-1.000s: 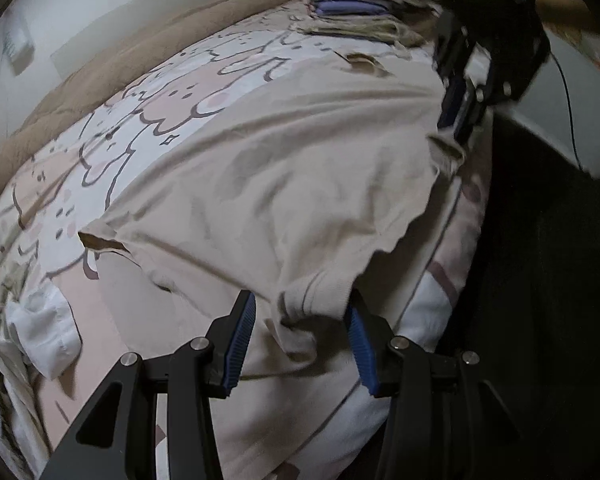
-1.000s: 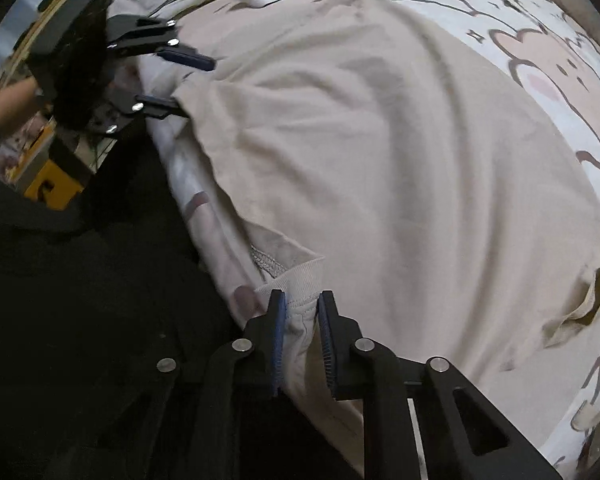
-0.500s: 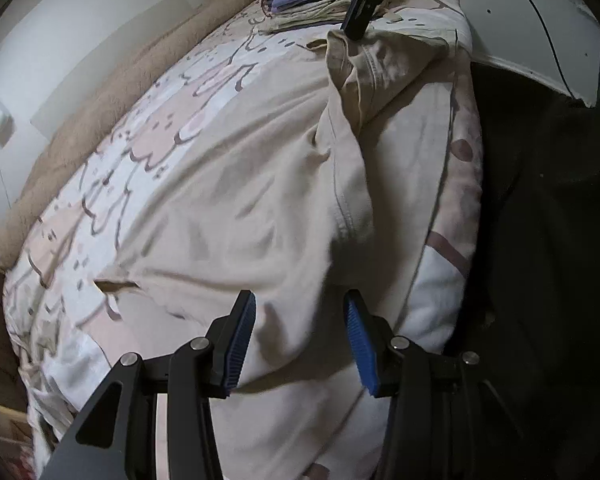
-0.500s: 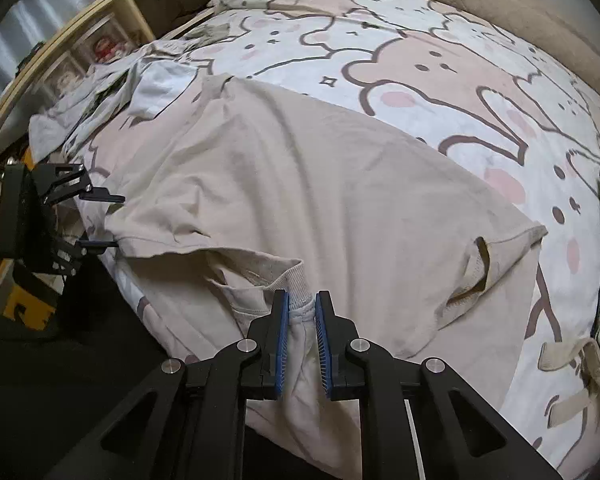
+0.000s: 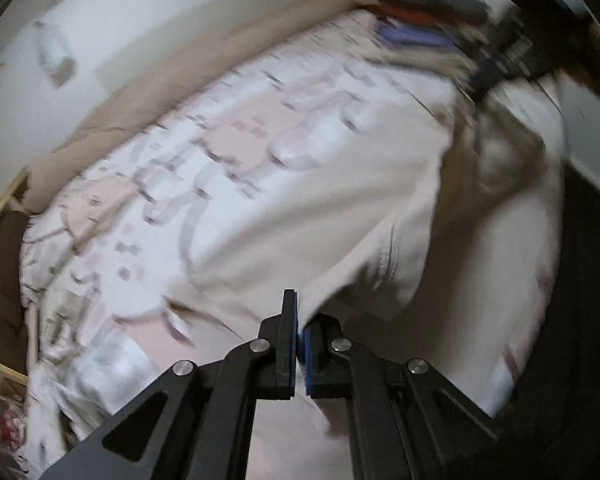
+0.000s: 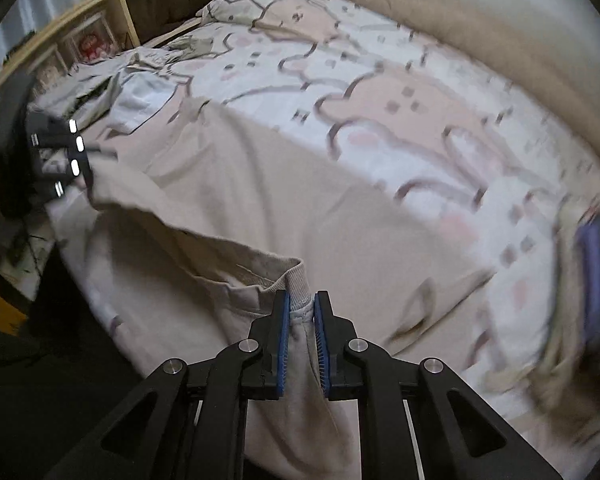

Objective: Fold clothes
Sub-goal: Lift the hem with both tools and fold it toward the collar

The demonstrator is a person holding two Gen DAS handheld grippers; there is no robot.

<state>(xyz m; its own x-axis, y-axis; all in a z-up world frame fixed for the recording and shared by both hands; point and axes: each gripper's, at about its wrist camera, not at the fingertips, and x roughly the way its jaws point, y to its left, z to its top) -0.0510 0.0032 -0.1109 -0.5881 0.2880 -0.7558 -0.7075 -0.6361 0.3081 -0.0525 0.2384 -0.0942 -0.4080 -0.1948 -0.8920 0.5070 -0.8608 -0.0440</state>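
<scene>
A beige T-shirt (image 6: 236, 200) lies spread over the near side of the bed. My right gripper (image 6: 301, 310) is shut on its ribbed collar (image 6: 296, 280), which is lifted off the bed. My left gripper (image 5: 299, 320) is shut, with an edge of the T-shirt (image 5: 340, 240) running into its blue pads. The right wrist view shows the left gripper (image 6: 86, 168) at the far left, pinching the shirt's corner. In the blurred left wrist view the right gripper (image 5: 496, 68) is at the top right, above bunched beige cloth.
The bed sheet (image 6: 380, 92) has a pink bear print. A brown blanket (image 6: 480, 28) runs along the wall. Folded clothes (image 6: 592, 272) are stacked at the bed's right end. Loose clothes (image 6: 148, 64) lie near a wooden shelf (image 6: 80, 28). Dark floor borders the bed.
My left gripper, open before, has shut on the shirt's edge and lifted. The right gripper has kept its hold on the collar and carried it up and over the bed.
</scene>
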